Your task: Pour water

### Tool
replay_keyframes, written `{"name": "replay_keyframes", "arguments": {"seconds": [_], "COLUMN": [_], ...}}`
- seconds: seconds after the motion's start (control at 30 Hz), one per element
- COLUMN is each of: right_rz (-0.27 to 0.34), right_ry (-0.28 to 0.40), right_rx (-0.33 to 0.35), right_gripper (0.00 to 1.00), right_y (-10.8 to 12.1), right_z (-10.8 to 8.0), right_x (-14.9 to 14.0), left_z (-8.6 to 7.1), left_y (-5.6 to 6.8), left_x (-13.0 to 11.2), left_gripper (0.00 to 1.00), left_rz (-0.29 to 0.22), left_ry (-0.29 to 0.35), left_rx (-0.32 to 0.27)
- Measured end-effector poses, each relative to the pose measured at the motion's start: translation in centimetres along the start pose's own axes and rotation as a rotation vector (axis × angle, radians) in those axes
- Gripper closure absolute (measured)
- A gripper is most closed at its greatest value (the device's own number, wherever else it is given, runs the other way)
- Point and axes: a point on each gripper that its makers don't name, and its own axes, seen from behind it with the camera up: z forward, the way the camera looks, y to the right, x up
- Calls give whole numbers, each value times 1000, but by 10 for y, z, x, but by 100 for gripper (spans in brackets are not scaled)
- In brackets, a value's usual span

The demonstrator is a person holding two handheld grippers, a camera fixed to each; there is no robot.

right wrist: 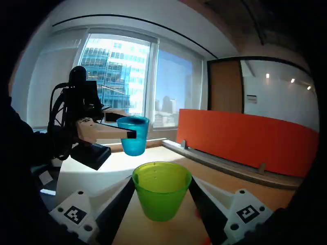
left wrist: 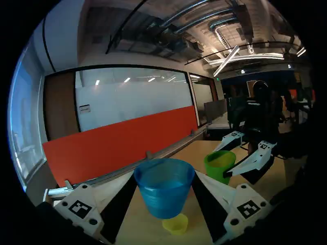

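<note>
The left gripper (left wrist: 165, 181) is pinching a blue cup (left wrist: 164, 200) between its two fingers, which are pressing on the cup's sides and holding it upright above the tabletop (left wrist: 135, 228). A small yellow cup (left wrist: 175, 224) is sitting on the tabletop just below the blue cup. Farther off, to the right of the blue cup, the right gripper (right wrist: 162, 185) is clamping a green cup (right wrist: 162, 204) by its sides, also upright. The green cup is hanging apart from the blue cup, not touching it.
</note>
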Motion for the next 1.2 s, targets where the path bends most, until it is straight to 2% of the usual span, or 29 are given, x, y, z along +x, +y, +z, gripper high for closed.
{"name": "replay_keyframes", "arguments": {"seconds": [0.4,0.8,1.2], "right_rz": [8,9,8], "right_ry": [13,12,7], "right_rx": [59,98,113], "right_gripper": [8,8,8], "right_y": [-20,-34,-39], "right_z": [13,19,15], "right_x": [4,3,2], "left_z": [3,7,8], "left_y": [0,15,30], "left_x": [25,58,75], "left_gripper": [13,12,12], "left_rz": [197,392,575], "left_ry": [4,28,29], "left_rx": [35,34,37]}}
